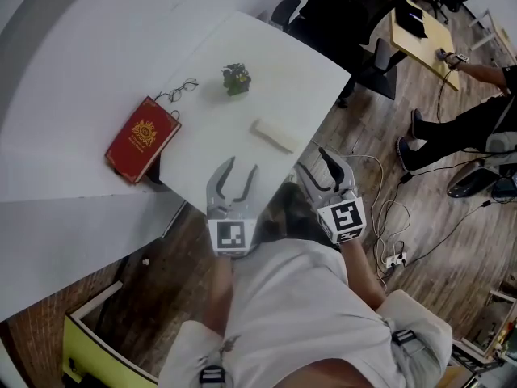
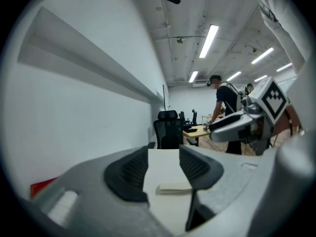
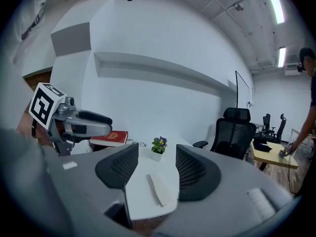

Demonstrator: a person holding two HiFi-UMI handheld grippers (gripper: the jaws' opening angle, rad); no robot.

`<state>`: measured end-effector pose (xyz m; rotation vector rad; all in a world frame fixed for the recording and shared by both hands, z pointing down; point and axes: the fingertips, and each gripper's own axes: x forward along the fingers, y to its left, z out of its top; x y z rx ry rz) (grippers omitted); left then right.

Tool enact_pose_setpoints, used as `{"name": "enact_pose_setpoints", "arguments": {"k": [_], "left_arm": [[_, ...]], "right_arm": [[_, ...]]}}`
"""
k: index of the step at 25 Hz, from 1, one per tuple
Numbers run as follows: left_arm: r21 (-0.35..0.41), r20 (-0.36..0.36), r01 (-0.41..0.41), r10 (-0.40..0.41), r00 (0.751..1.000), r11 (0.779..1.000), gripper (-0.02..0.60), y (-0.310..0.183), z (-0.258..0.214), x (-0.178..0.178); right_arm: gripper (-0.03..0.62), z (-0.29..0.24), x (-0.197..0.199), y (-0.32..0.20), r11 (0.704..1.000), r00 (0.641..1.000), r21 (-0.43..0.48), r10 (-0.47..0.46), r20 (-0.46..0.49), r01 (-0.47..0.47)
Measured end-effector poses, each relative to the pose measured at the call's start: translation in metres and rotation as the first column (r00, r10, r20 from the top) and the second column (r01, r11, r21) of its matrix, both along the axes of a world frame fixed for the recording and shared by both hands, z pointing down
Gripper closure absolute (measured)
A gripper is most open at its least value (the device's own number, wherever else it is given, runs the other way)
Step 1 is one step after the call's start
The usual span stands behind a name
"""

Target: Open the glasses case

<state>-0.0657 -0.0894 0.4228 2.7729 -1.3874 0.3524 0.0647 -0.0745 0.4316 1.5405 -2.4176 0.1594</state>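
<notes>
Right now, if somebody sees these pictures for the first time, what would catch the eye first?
The red book stands out most, lying at the left edge of the white table, with glasses just beyond it. A pale glasses case lies near the right edge, a small potted plant further back. The left gripper and right gripper hang open and empty at the near corner.

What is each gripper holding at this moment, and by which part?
Nothing is held. The left gripper and the right gripper both have their jaws apart and empty. The glasses case lies untouched on the table ahead of them.
</notes>
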Motion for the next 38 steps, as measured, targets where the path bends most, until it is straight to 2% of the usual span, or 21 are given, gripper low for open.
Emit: {"name": "enact_pose_setpoints", "arguments": {"k": [7, 16, 24, 38], "left_arm": [[0.002, 0.023, 0.027, -0.027, 0.999, 1.0, 0.385, -0.026, 0.018, 0.008], [-0.051, 0.026, 0.1, -0.099, 0.995, 0.994, 0.385, -0.059, 0.045, 0.016], [-0.088, 0.076, 0.122, -0.116, 0.99, 0.989, 0.385, -0.081, 0.078, 0.019], [-0.231, 0.117, 0.117, -0.092, 0.989, 0.966, 0.385, -0.103, 0.143, 0.033]], "right_arm": [[0.365, 0.018, 0.003, -0.029, 0.998, 0.999, -0.042, -0.037, -0.008, 0.037], [0.365, 0.052, 0.01, -0.061, 0.987, 0.993, -0.118, -0.113, -0.029, 0.109], [0.365, 0.079, 0.01, -0.085, 0.971, 0.985, -0.184, -0.167, -0.047, 0.156], [0.365, 0.149, 0.006, -0.105, 0.914, 0.956, -0.334, -0.276, -0.101, 0.229]]}}
